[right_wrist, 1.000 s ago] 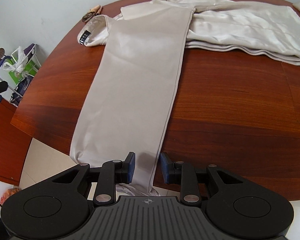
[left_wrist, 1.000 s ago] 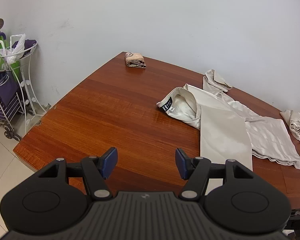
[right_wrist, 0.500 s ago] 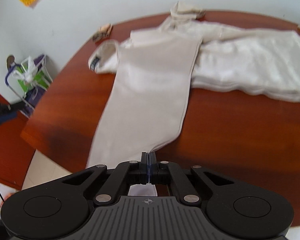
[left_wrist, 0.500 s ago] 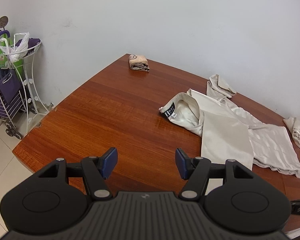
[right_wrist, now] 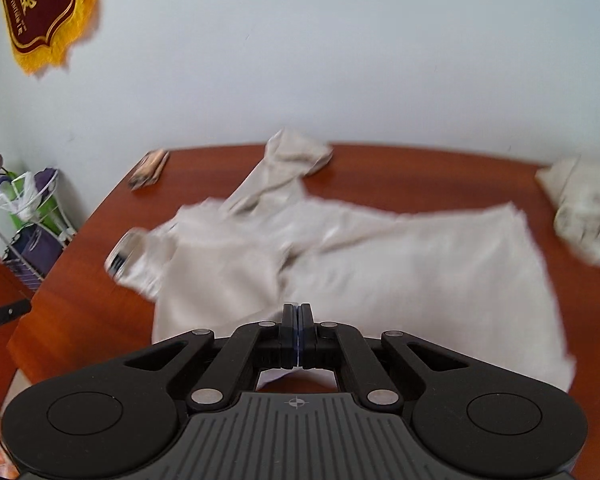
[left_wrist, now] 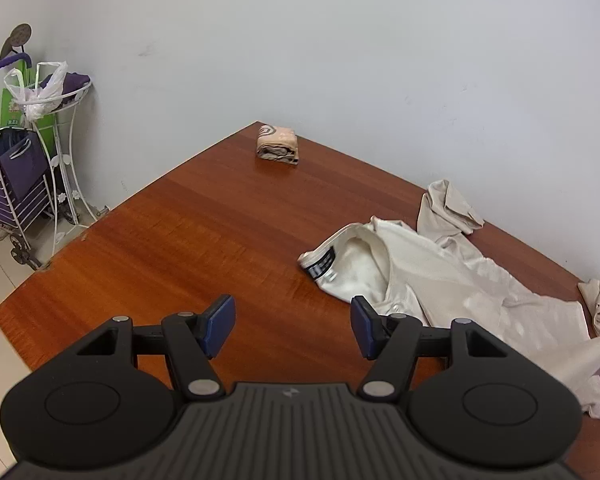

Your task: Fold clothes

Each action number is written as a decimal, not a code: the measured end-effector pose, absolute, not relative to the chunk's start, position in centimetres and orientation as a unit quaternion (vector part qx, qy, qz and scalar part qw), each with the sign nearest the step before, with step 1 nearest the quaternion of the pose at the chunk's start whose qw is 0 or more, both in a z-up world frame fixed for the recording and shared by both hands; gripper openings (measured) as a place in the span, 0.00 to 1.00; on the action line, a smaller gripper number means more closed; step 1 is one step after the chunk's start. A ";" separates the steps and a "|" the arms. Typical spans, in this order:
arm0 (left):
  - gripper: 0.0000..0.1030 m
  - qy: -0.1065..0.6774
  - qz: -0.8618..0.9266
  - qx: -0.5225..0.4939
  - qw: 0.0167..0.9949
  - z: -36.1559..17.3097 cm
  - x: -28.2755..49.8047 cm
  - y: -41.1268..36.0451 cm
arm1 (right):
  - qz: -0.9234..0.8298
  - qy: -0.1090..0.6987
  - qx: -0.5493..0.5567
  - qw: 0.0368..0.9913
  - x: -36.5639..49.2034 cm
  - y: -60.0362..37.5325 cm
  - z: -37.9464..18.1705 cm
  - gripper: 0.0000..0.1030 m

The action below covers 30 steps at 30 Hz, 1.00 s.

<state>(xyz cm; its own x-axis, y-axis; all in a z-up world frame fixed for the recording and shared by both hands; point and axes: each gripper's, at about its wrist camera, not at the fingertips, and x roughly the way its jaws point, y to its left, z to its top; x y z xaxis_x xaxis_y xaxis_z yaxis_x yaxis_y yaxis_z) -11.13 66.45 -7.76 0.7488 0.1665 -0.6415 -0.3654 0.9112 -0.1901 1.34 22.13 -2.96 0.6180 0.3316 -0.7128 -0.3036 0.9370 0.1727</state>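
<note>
Gripping a fold of the cream satin garment [right_wrist: 400, 264], the right tongs [right_wrist: 297, 334] sit fully closed, pale cloth pinched between the blue pads and showing just below them. Garment sprawls across the right half of the reddish-brown wooden tabletop [left_wrist: 188, 248], collar with black label [left_wrist: 320, 266] facing the bare left side; right wrist view is motion-blurred. Left tongs [left_wrist: 292, 328] are spread wide with nothing between the pads, hanging over bare wood just beside the collar. A small folded beige patterned cloth [left_wrist: 278, 146] sits at the far corner, well apart. Another crumpled cream piece [right_wrist: 584, 208] lies at the right edge. Purple shopping trolley [left_wrist: 12, 176] and white wire stand [left_wrist: 66, 152] sit by the wall.
</note>
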 end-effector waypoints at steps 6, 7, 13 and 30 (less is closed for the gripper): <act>0.67 0.309 0.152 -0.153 0.926 -6.8 -6.1 64.0 | 0.183 0.413 -0.026 0.892 7.8 18.8 -2.5 0.03; 0.67 0.308 0.154 -0.151 0.927 -6.5 -5.2 63.5 | 0.183 0.424 -0.030 0.887 8.8 18.3 -3.2 0.03; 0.67 0.305 0.148 -0.125 0.933 -5.2 -0.7 61.1 | 0.198 0.477 -0.042 0.855 11.0 17.5 -7.5 0.08; 0.67 0.345 0.039 -0.058 0.936 -8.8 10.9 60.5 | 0.189 0.452 0.054 0.870 13.1 22.4 -9.0 0.26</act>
<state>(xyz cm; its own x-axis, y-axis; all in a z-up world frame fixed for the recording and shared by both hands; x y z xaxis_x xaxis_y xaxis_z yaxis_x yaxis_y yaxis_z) 10.87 60.51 -8.80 0.7589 0.0340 -0.6503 -0.1138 0.9902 -0.0810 13.09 22.45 -8.96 0.5192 0.3781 -0.7665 -0.2797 0.9226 0.2656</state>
